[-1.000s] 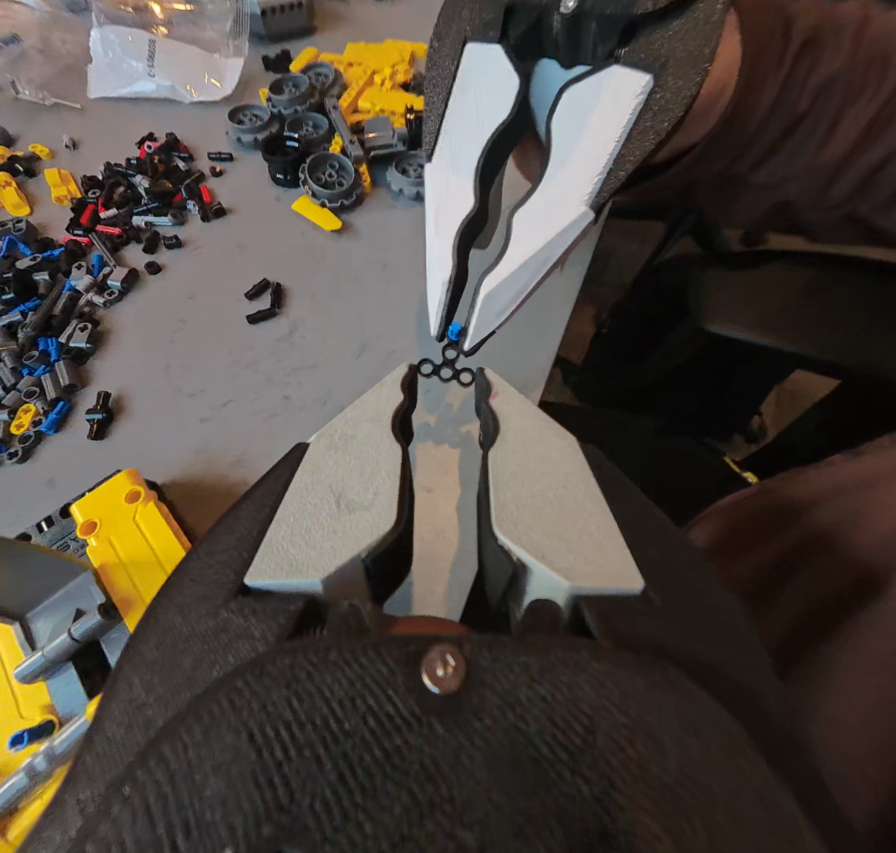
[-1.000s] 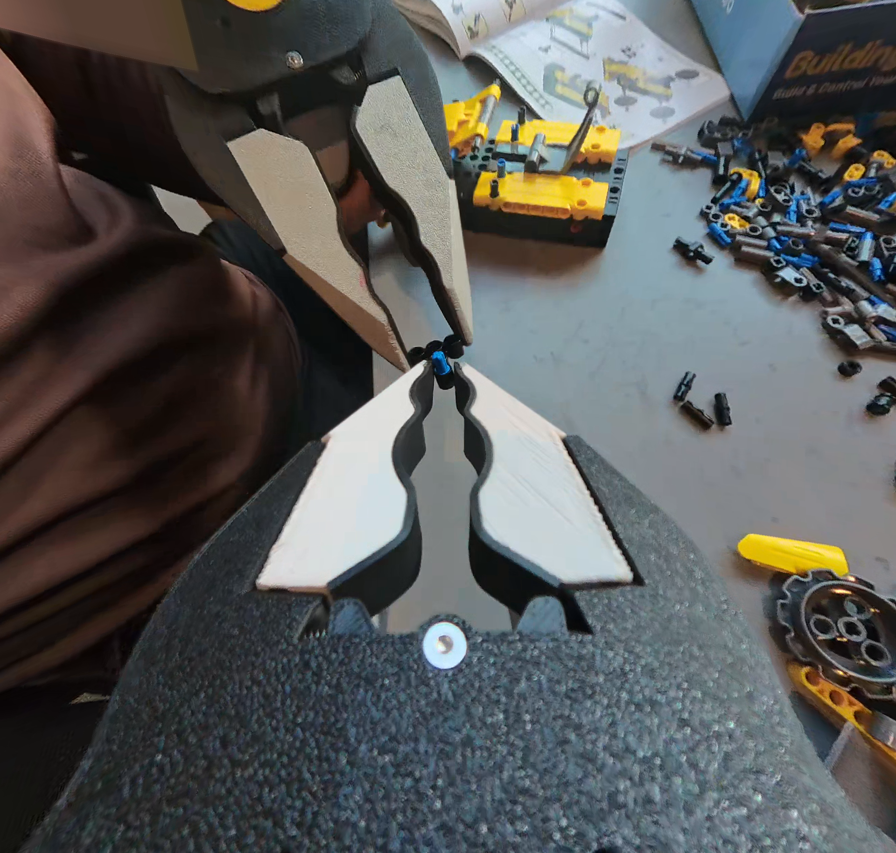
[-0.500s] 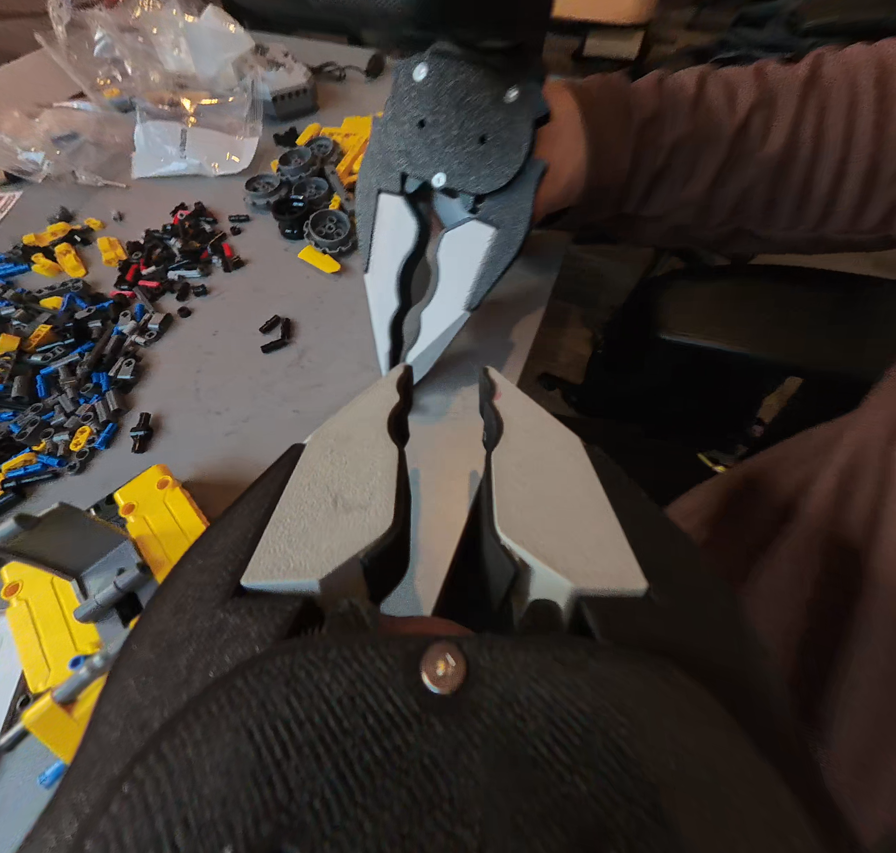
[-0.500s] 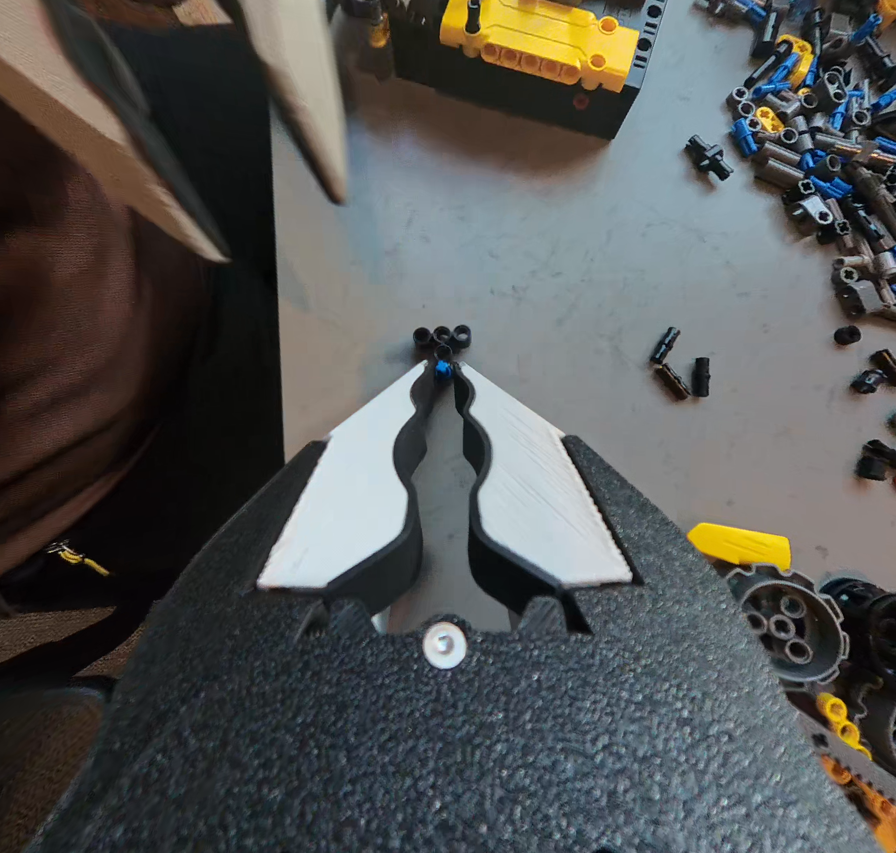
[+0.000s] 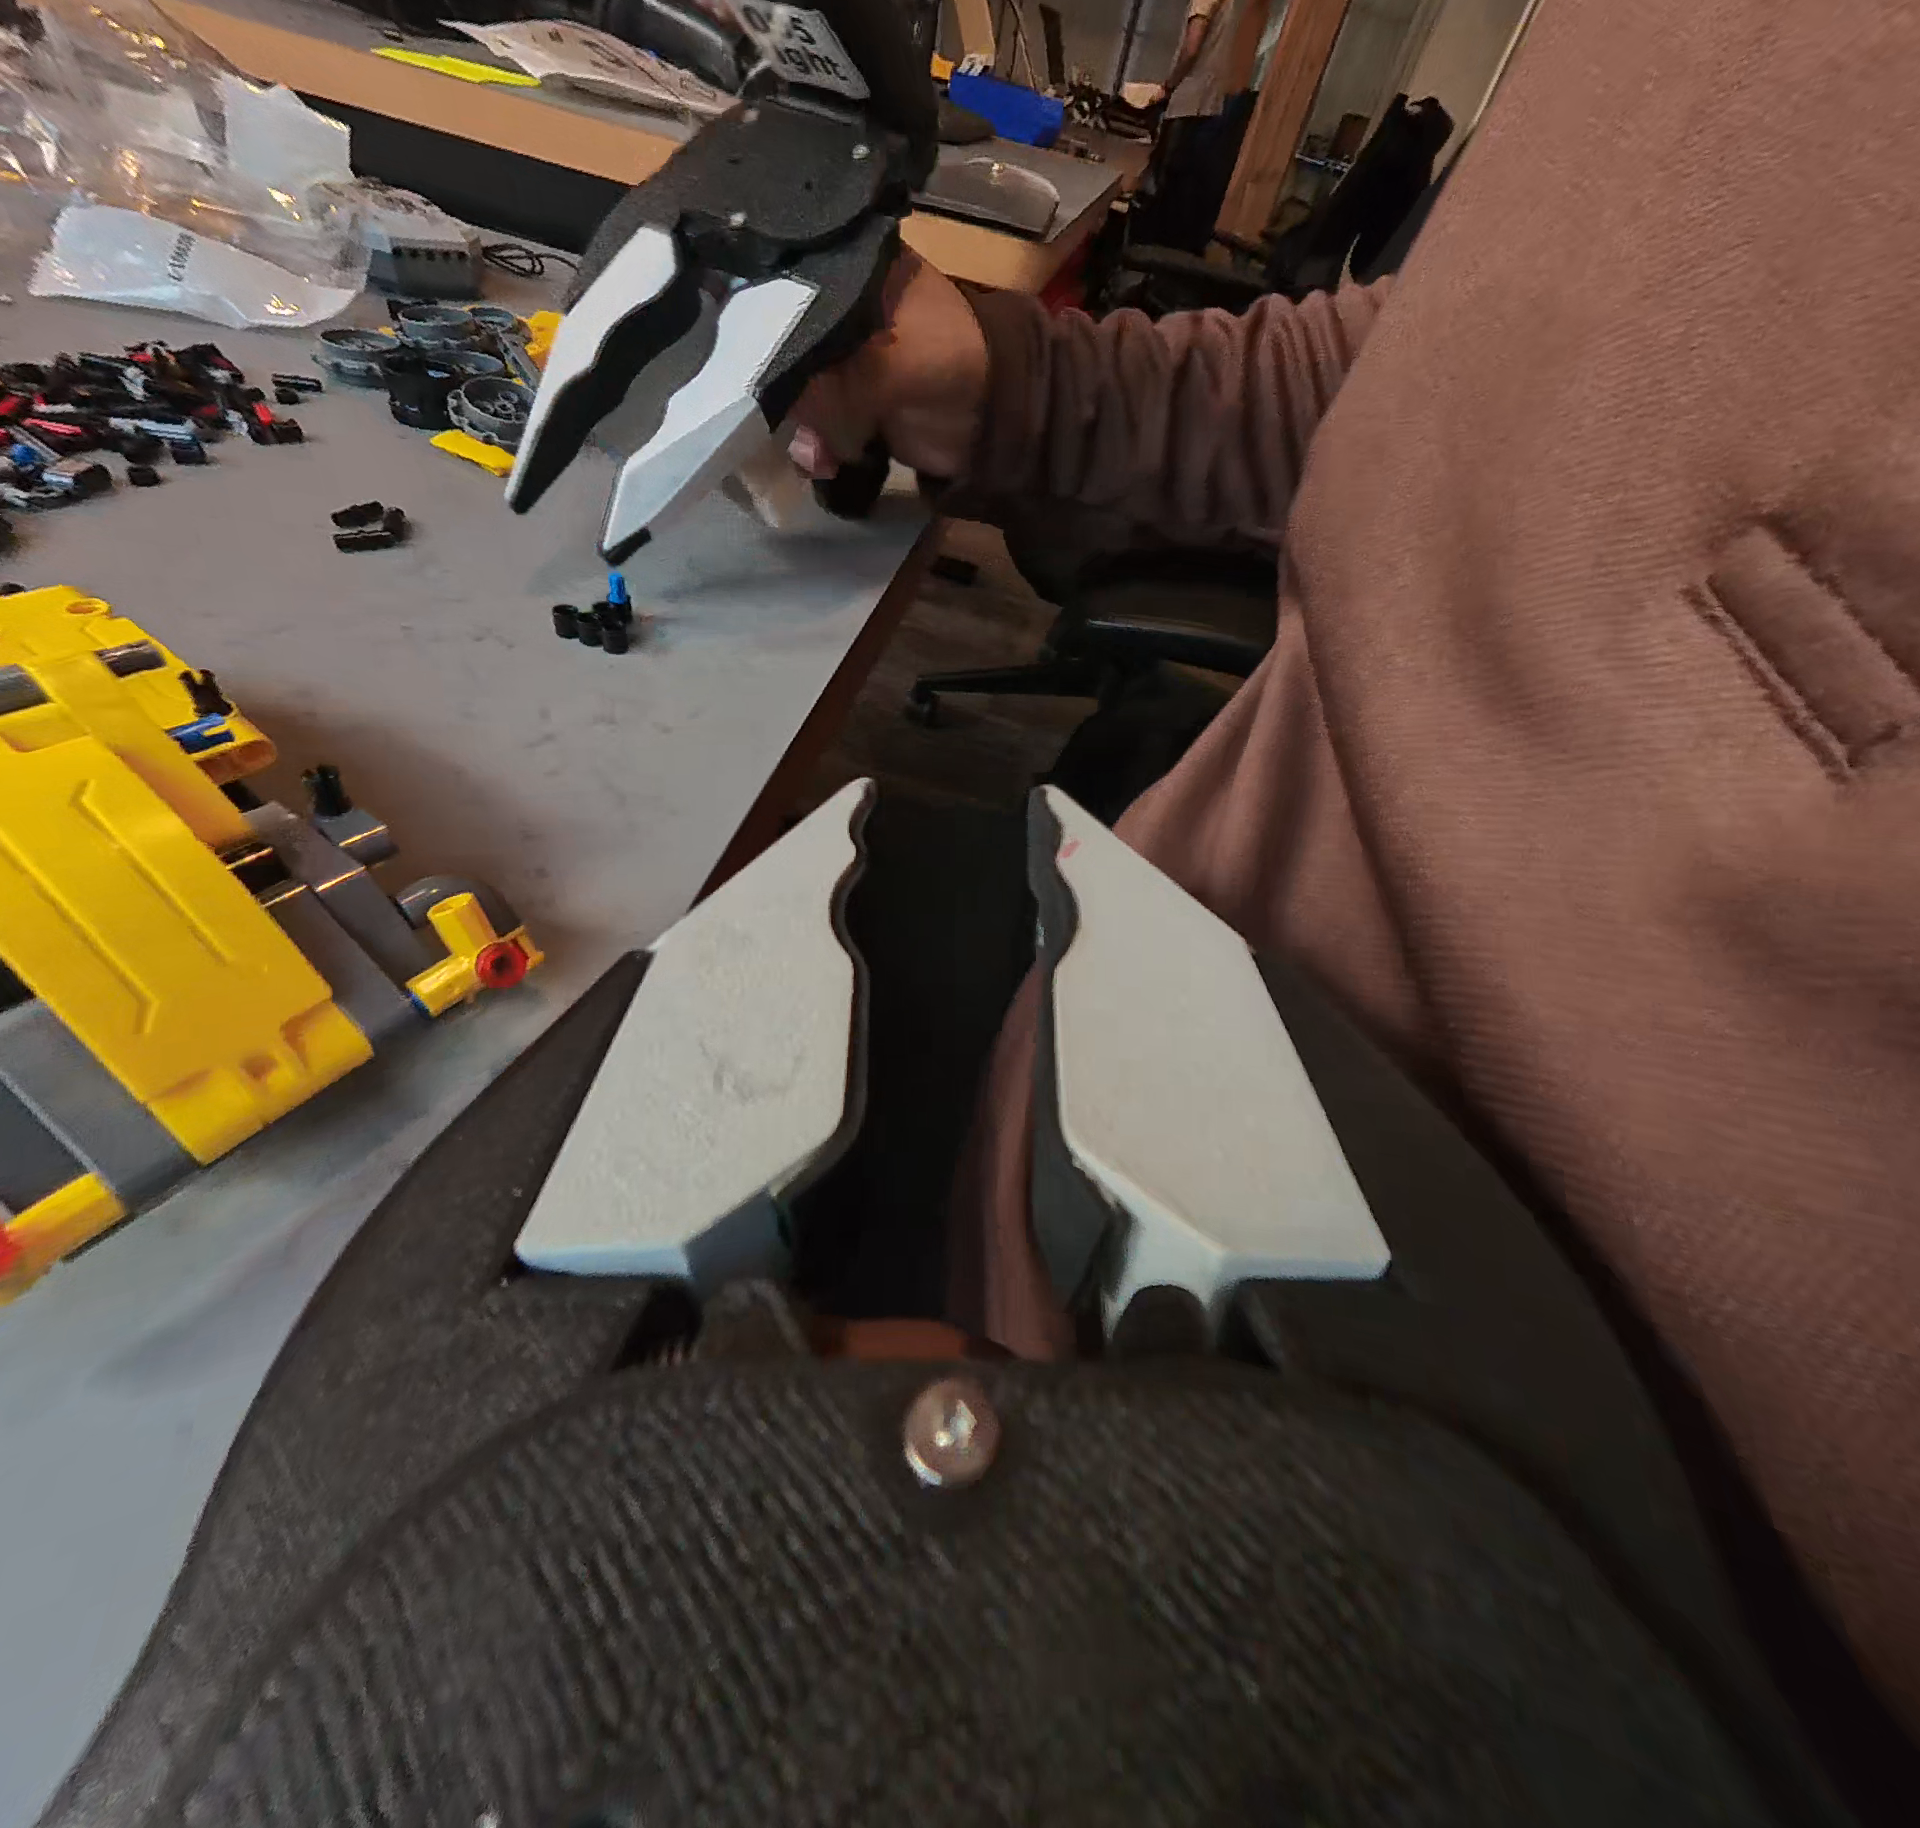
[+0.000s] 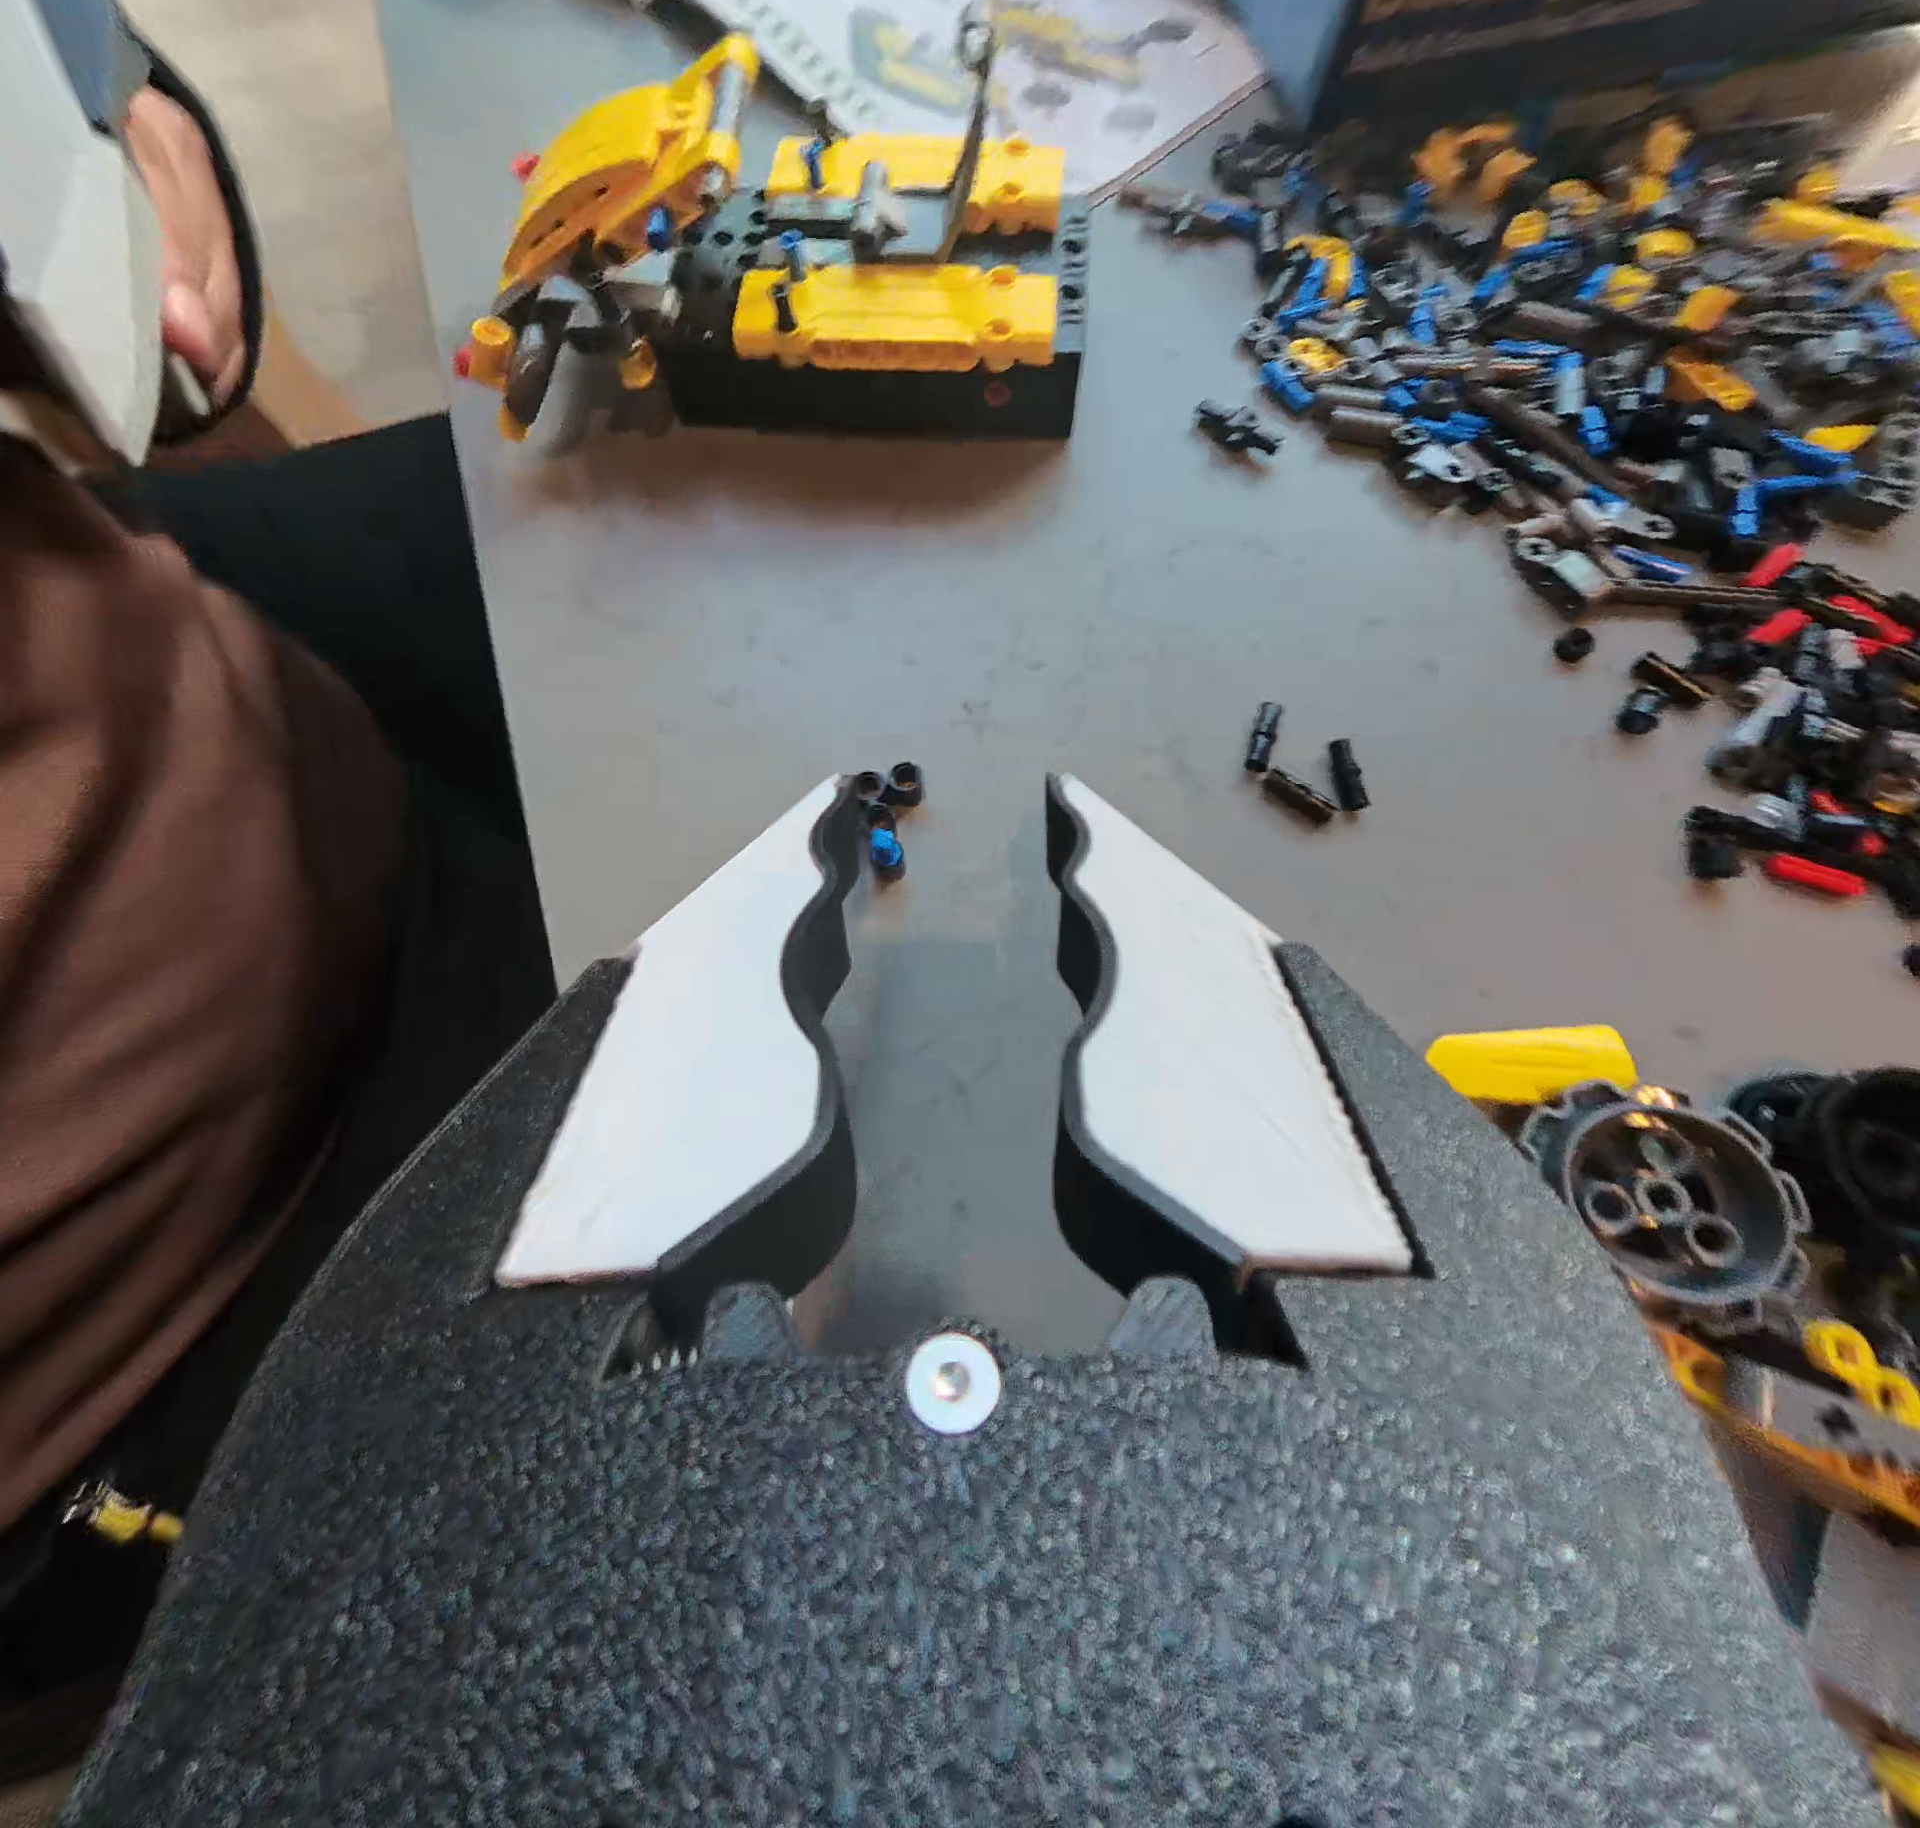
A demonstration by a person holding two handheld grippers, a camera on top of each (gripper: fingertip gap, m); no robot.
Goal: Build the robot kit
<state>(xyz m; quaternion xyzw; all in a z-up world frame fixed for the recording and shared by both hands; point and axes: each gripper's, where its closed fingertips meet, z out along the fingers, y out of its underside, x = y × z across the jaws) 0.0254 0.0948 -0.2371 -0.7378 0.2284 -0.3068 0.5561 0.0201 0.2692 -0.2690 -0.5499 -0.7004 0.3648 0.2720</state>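
A small black connector piece with a blue pin (image 5: 597,620) stands on the grey table (image 5: 468,718) near its edge. In the right wrist view the same piece (image 6: 885,820) lies on the table just inside my left fingertip, free of both pads. My right gripper (image 6: 943,791) is open and empty, and it also shows in the left wrist view (image 5: 571,521) hovering just above the piece. My left gripper (image 5: 951,802) is open and empty, pulled back past the table edge next to a person's brown sleeve (image 5: 1558,635).
A partly built yellow and black model (image 6: 831,303) stands at the back, and it also shows in the left wrist view (image 5: 156,895). A heap of loose small parts (image 6: 1610,376) lies right. Three black pins (image 6: 1304,770), wheels (image 6: 1673,1207), a yellow panel (image 6: 1527,1061), a booklet and a box are around.
My right gripper carried the black piece with the blue pin down to the table, opened and let it go. My left gripper released the piece and drew back off the table edge.
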